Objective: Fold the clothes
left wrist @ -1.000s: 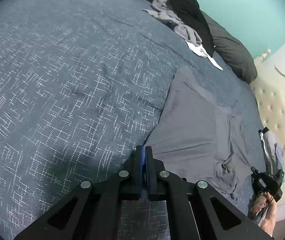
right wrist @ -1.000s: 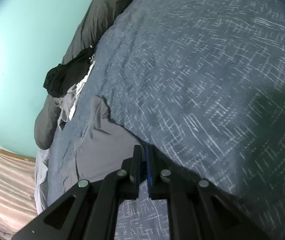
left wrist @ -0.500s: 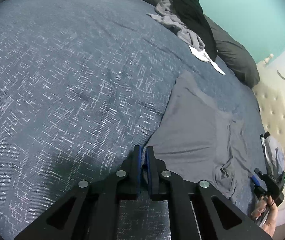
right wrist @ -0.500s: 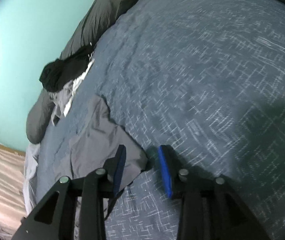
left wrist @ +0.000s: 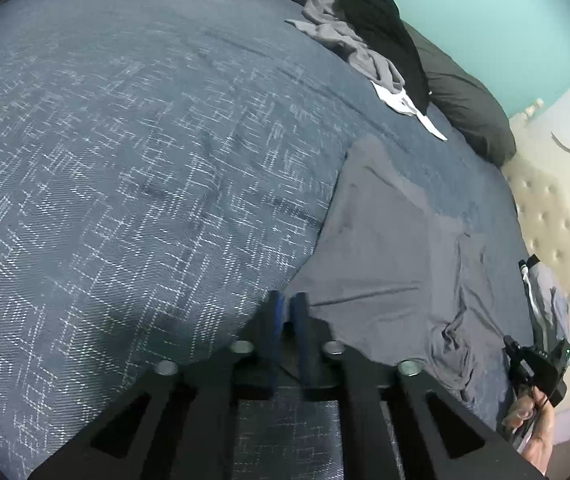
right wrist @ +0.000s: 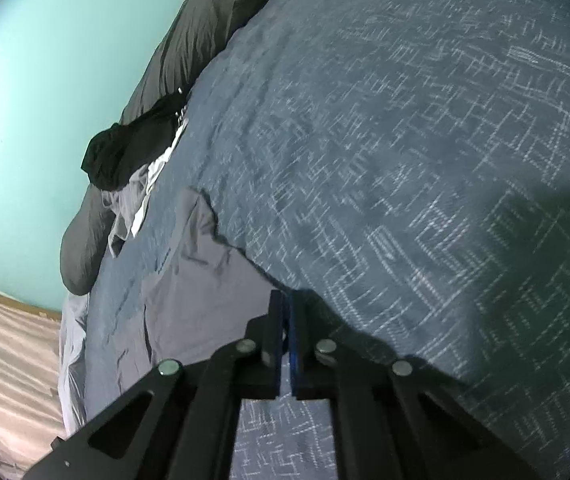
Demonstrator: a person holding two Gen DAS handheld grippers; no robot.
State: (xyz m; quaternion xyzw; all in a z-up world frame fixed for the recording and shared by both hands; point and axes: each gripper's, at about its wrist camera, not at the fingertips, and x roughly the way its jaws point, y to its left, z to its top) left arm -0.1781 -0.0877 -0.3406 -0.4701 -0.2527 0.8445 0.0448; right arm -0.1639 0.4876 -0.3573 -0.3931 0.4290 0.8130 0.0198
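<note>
A grey garment (left wrist: 389,264) lies spread on the blue patterned bedspread (left wrist: 133,168), wrinkled at its right end. My left gripper (left wrist: 288,312) stands at the garment's near left corner with its jaws a narrow gap apart; I cannot tell whether cloth is between them. In the right wrist view the same grey garment (right wrist: 201,280) lies left of centre. My right gripper (right wrist: 285,308) is shut at the garment's near edge; cloth between the pads does not show. The right gripper also shows in the left wrist view (left wrist: 537,364), held in a hand at the bed's right side.
A pile of black and grey clothes (left wrist: 369,36) with a white piece lies against dark pillows (left wrist: 469,104) by the teal wall. A cream tufted headboard (left wrist: 553,216) is at the right. More folded cloth (left wrist: 545,300) lies near it. Striped floor (right wrist: 1,356) lies beside the bed.
My right gripper opened half a second ago and has shut again at the garment's edge. My left gripper's jaws have parted slightly at the garment's corner.
</note>
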